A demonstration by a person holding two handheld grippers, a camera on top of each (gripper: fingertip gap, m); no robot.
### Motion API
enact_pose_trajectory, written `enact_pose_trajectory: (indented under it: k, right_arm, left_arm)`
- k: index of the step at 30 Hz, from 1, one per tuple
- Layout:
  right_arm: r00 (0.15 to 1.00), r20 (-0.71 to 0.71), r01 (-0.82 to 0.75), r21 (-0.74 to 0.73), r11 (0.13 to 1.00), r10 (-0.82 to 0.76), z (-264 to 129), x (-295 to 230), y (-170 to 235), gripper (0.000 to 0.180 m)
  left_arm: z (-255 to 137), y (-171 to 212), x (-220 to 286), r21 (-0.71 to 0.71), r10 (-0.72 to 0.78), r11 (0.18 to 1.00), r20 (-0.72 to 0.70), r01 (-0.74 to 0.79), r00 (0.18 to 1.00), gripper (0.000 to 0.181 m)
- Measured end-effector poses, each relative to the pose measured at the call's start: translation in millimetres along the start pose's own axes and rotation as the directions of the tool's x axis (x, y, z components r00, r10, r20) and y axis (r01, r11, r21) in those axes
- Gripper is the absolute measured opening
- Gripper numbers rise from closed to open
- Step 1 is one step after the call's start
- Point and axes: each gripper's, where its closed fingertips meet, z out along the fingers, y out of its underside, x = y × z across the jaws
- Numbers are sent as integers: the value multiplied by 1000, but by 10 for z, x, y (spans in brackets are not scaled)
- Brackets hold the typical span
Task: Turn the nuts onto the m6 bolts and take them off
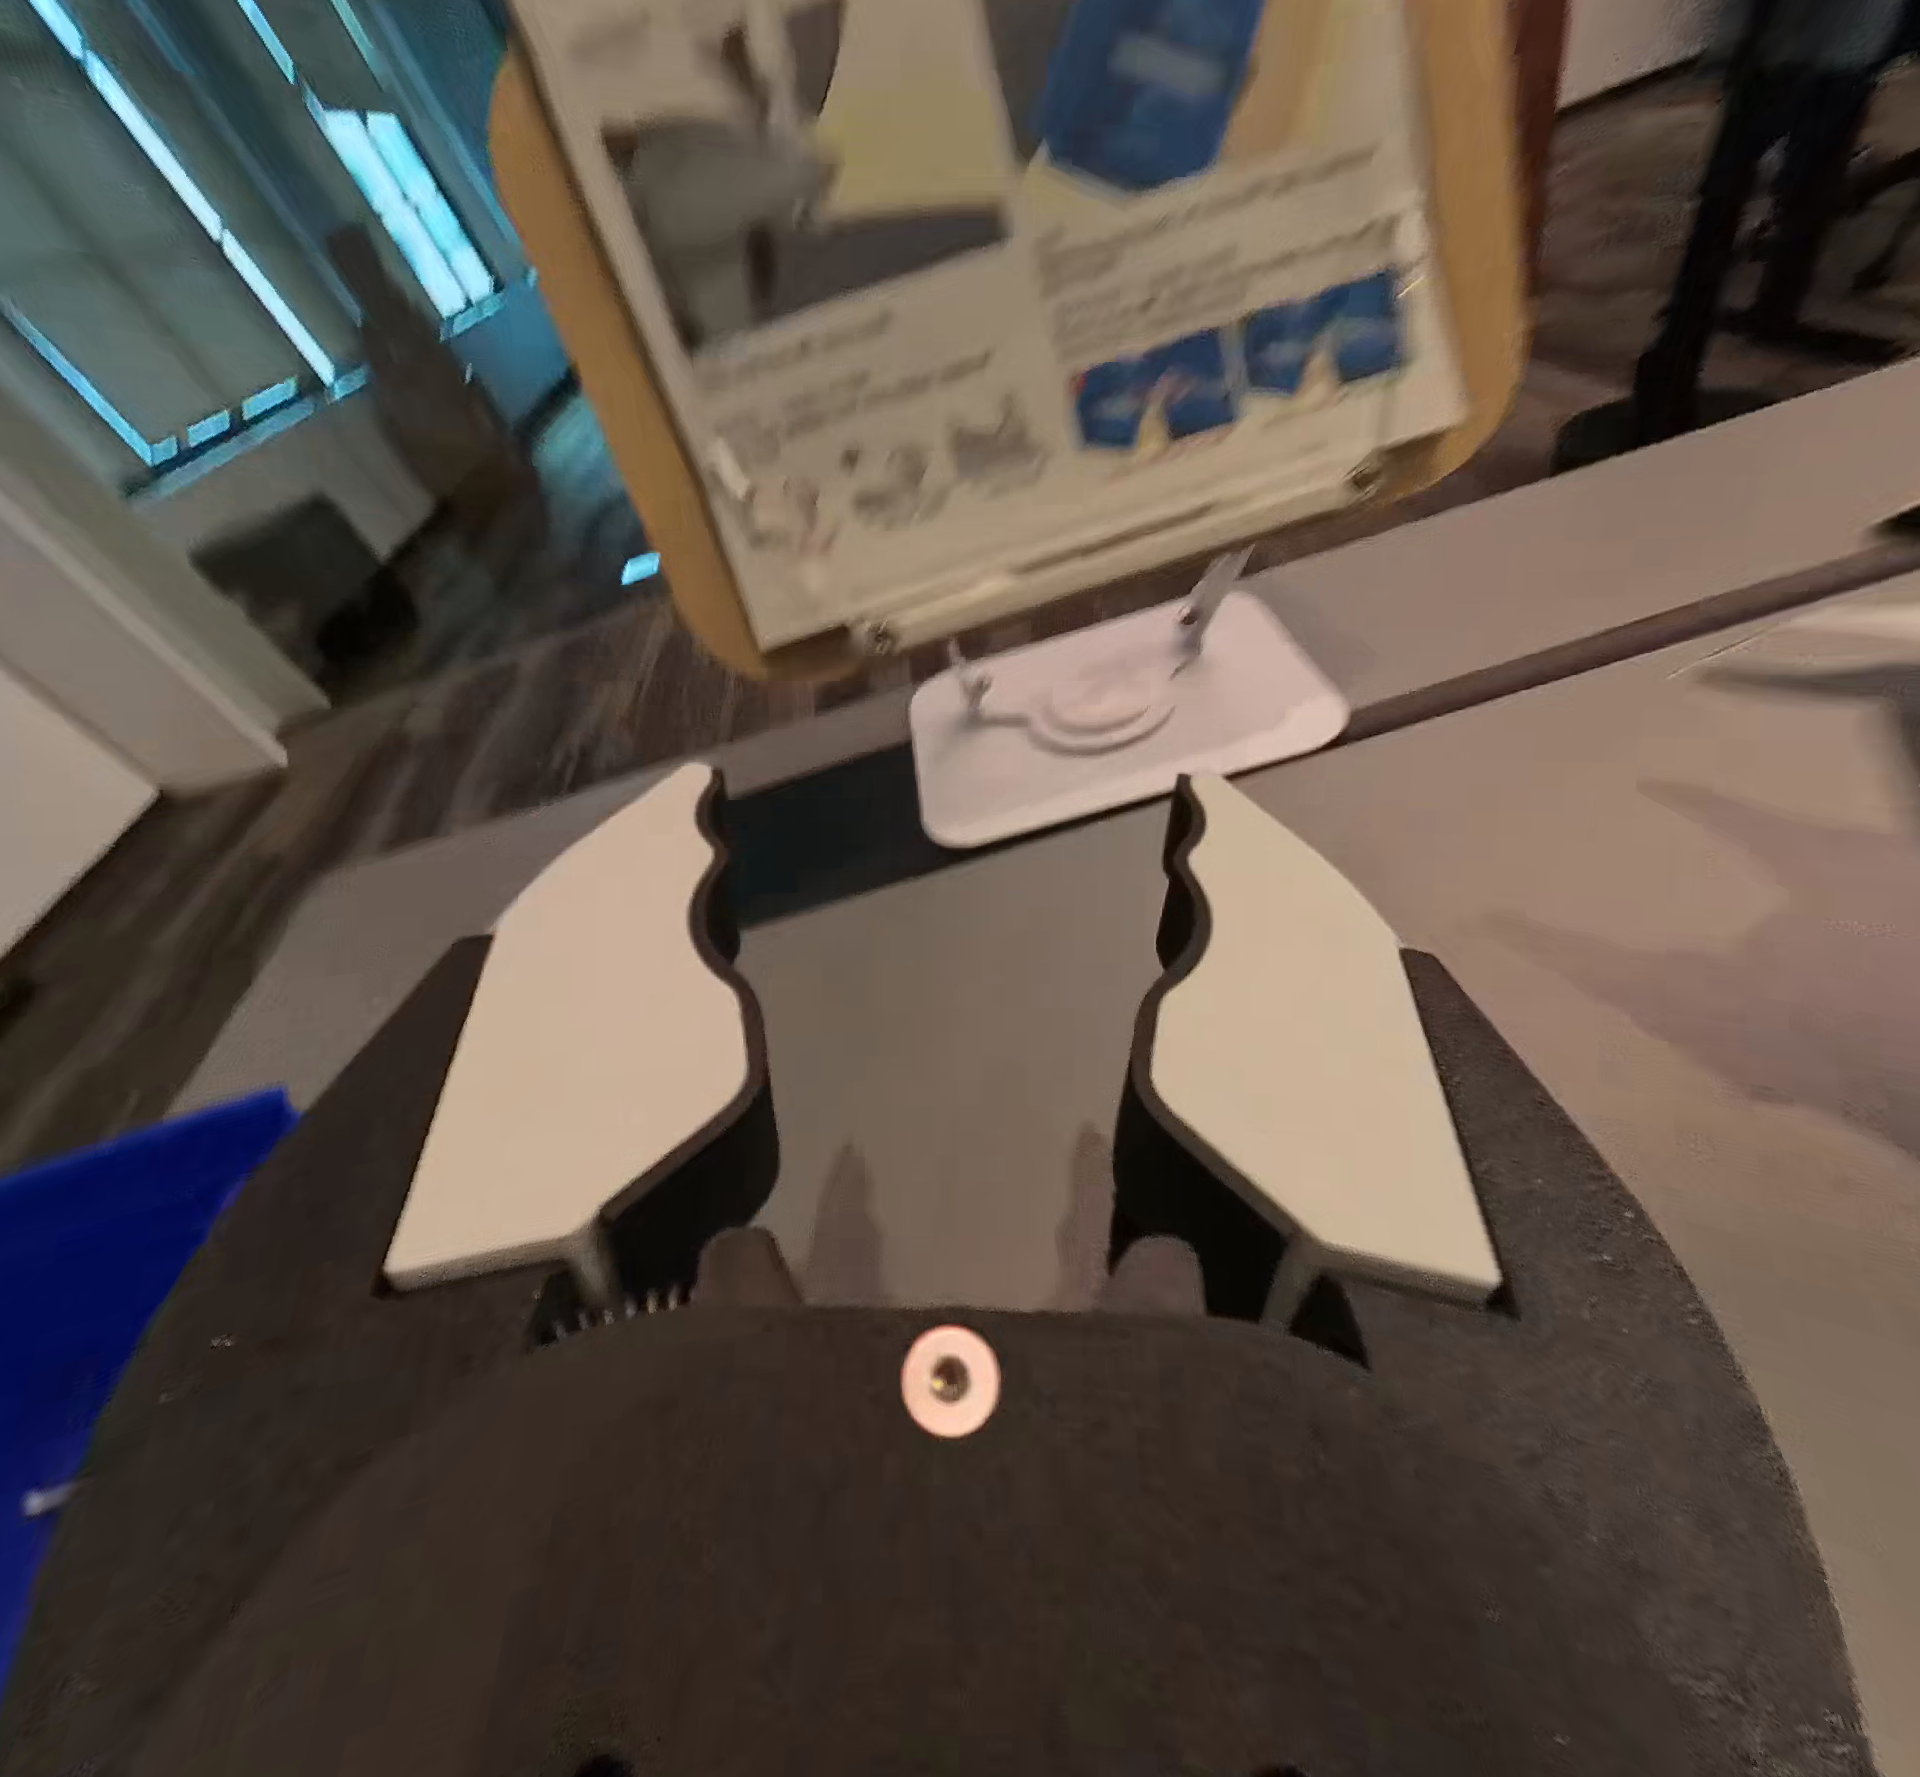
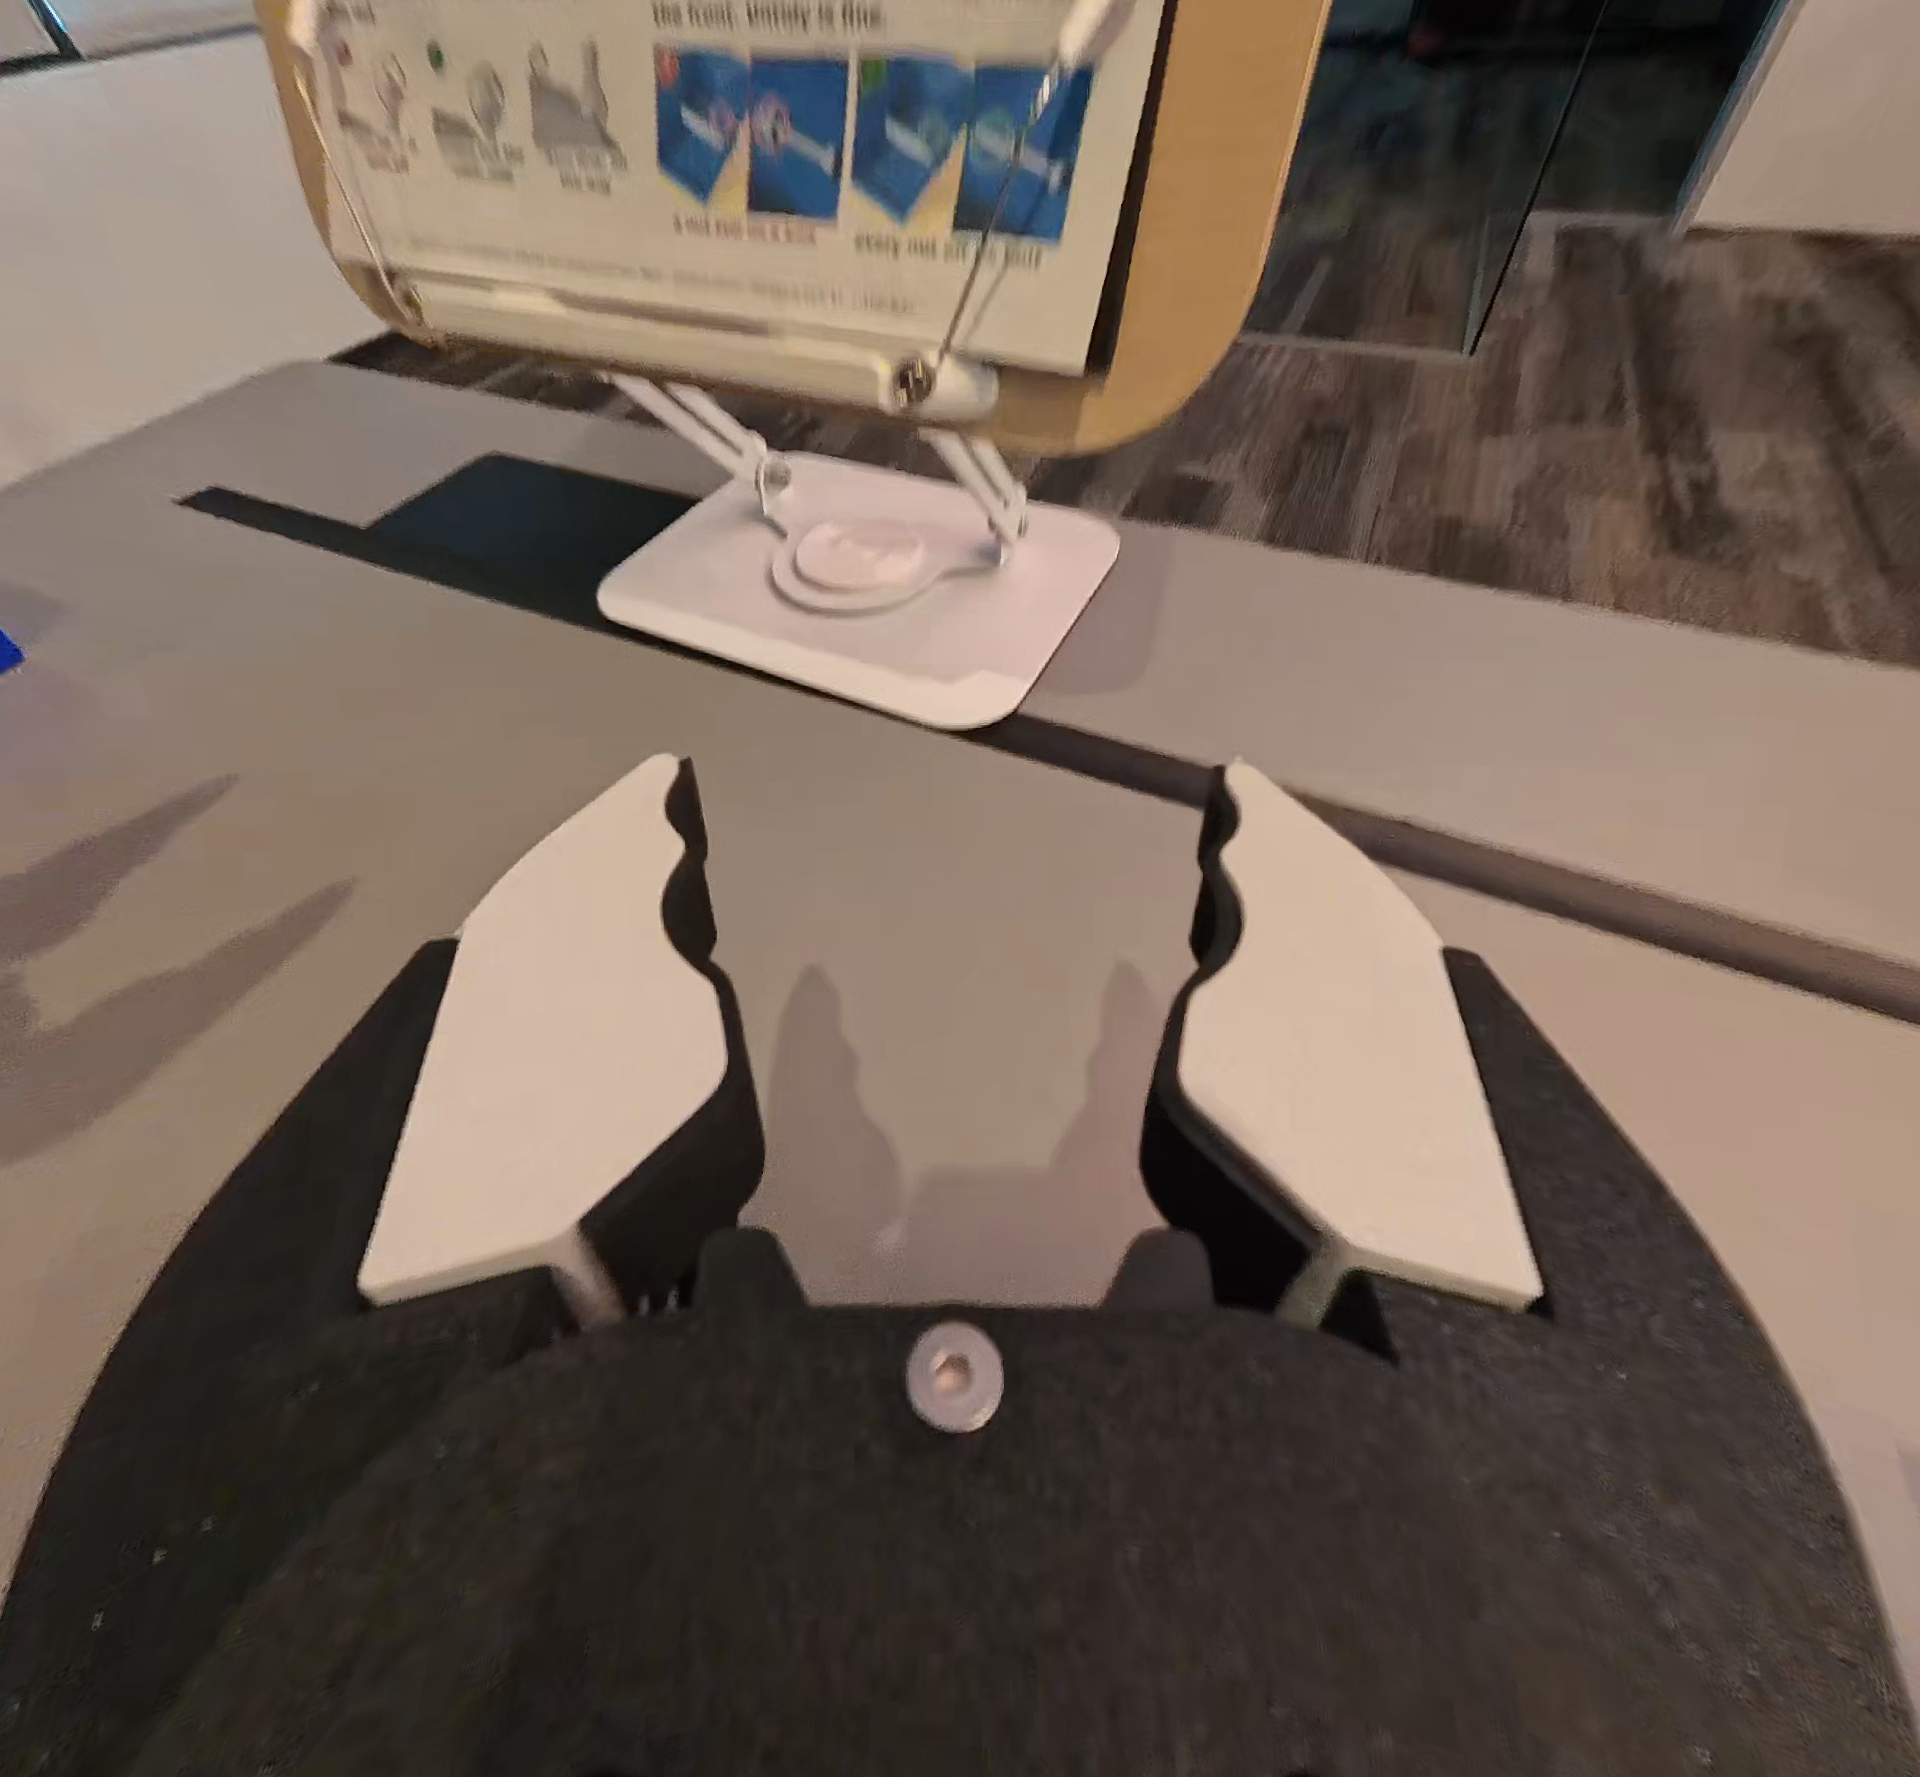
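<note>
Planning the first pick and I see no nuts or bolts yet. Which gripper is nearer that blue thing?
Left, probably. The left gripper has the blue object right beside it; from the right gripper only a blue sliver shows far left. Both jaws are open and empty.

Soft indoor light; my white-fingered grippers cast faint double shadows on the smooth grey tabletop (image 2: 1455,740); backgrounds motion-blurred, edges bowed.

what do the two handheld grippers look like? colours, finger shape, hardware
Both match. The left gripper and right gripper each have a rough-textured black body with a silver washer and screw at centre. The fingers are flat off-white plates over black pads with wavy inner edges. No cables, markings or sleeves visible.
</note>
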Motion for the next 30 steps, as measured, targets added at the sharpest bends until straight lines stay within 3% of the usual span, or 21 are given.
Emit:
enact_pose_trajectory:
  k: [3,7,15,20,30]
  right_arm:
    - [998,-20,65,91,994,-63,-160,-82,-290,84]
    - [989,-53,143,138,980,-137,-244,-294,-466,76]
    - [972,-72,228,67,971,-223,12,-726,-122,69]
    - [966,52,243,136,961,-251,-59,-1159,-148,42]
    - [914,174,349,126,929,-367,-36,-1590,-104,43]
  left_arm:
    - [226,397,-283,-76,-44,996,59,48,997,78]
    - [344,624,-398,-68,-61,995,96,67,994,78]
    - [442,1022,-410,-97,-128,986,95,137,987,81]
    - [369,1037,-402,-90,-147,984,90,155,985,79]
    - [66,818,-505,-76,-145,985,109,154,983,75]
